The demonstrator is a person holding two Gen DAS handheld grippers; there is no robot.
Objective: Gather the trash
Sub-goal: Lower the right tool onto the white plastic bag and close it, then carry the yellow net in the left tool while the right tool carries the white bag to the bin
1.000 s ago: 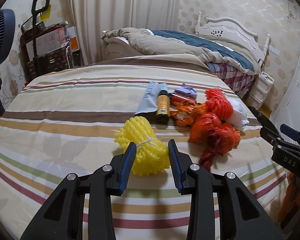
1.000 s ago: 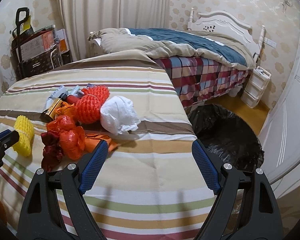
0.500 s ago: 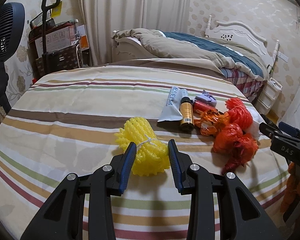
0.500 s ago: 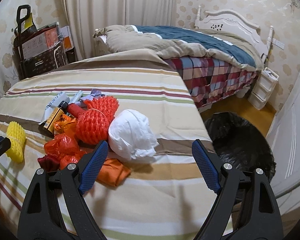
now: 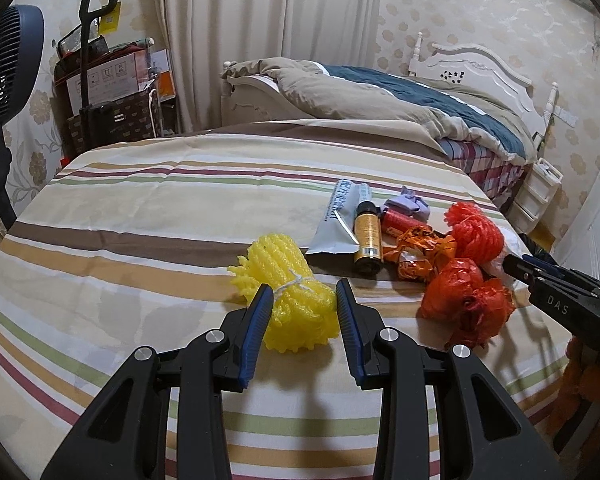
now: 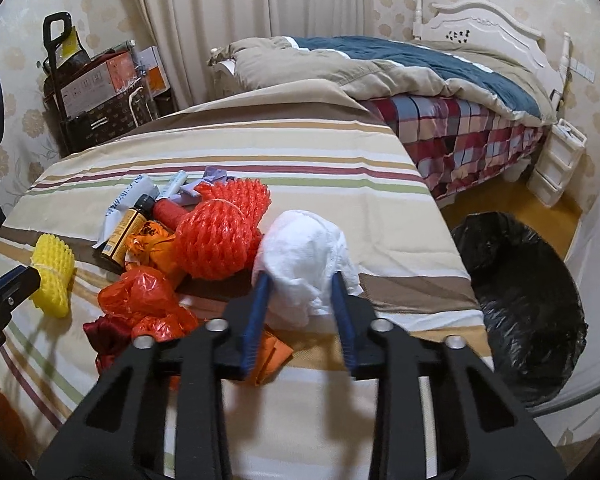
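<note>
On striped bedspread (image 6: 340, 184), right gripper (image 6: 299, 284) pinches white tissue wad (image 6: 304, 252), left gripper (image 5: 302, 292) clamps yellow foam net (image 5: 288, 292); grasp step, next likely carry to black-lined bin (image 6: 528, 292).

The tablecloth (image 5: 148, 216) was cream with brown, tan, maroon and green stripes. On it, just left of the amber-gold bottle (image 5: 367, 236), lay a yellow foam net (image 5: 288, 284) tied with white string. Right of the bottle sat an orange-red foam net (image 6: 220, 236), crumpled orange-red bags (image 5: 466, 300) and a white tissue wad (image 6: 306, 260). The bin liner (image 6: 524, 280), far right of the bottle, was black. The gripper pads (image 5: 256, 336) were blue.
</note>
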